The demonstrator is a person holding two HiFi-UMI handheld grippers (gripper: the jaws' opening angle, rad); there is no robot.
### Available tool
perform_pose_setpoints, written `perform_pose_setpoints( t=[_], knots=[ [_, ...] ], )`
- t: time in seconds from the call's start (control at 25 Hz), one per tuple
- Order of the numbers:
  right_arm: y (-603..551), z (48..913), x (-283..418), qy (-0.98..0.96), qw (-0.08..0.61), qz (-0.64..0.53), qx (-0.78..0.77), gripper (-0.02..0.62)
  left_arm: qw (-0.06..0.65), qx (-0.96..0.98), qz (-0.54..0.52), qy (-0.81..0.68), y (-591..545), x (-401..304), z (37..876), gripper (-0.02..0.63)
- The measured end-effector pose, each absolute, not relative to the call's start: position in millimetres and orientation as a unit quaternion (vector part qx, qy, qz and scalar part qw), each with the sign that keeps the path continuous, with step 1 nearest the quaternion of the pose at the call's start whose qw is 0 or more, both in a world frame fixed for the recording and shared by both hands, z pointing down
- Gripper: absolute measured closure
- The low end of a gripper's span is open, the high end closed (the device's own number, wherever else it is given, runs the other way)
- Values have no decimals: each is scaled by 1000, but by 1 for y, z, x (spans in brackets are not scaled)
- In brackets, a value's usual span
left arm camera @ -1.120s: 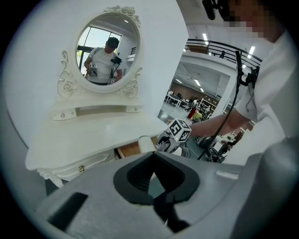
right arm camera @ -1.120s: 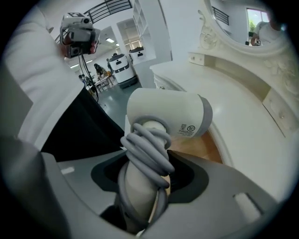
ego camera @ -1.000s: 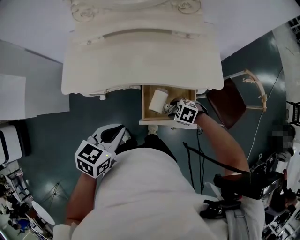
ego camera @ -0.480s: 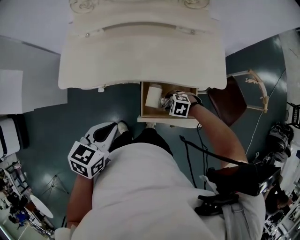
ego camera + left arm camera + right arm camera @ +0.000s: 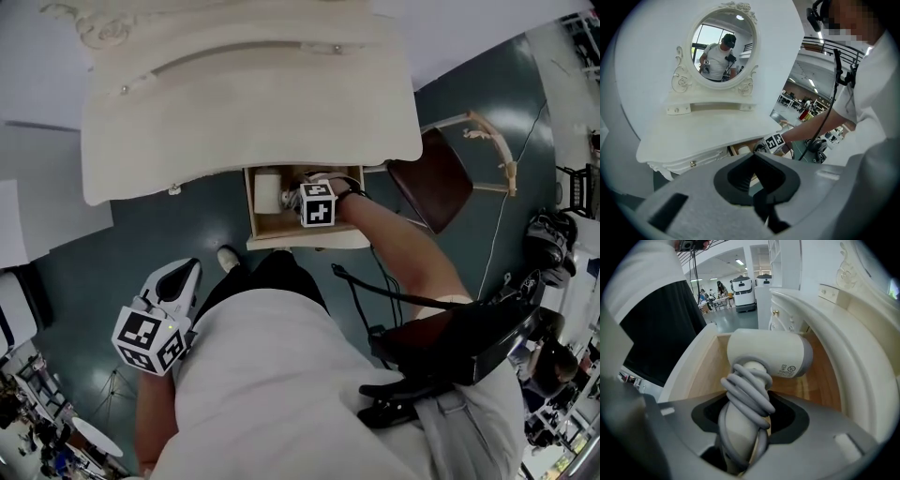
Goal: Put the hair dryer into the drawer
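Here the right claw (image 5: 298,200) reaches down into the open drawer (image 5: 305,241) under the white worktop (image 5: 244,103). It is clenched on the handle of the dryer (image 5: 764,355), and the grey cord (image 5: 747,390) is wound round that handle between the jaws. The dryer's cream barrel lies crosswise inside the drawer, over its wooden bottom and between its pale side walls; whether it touches the wood cannot be told. The left claw (image 5: 173,291) hangs low beside the person's hip, well apart from the drawer, its jaws together with nothing between them. In its own view it points up at the worktop's edge and an oval mirror (image 5: 723,51). A brown chair (image 5: 427,187) stands just right of the drawer
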State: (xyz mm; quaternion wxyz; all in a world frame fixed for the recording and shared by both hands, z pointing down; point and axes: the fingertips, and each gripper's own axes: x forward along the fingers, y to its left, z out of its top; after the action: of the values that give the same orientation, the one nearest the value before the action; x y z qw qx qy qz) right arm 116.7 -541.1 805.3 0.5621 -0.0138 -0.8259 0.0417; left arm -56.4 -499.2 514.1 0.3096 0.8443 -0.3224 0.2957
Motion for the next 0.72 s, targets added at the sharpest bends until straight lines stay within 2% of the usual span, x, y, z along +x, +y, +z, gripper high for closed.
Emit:
perform_pose_setpoints(
  t=[0.72],
  knots=[
    [-547,835,125,-823,569,8,4,357,329,829,304,-335,-492,-62,520,611]
  ],
)
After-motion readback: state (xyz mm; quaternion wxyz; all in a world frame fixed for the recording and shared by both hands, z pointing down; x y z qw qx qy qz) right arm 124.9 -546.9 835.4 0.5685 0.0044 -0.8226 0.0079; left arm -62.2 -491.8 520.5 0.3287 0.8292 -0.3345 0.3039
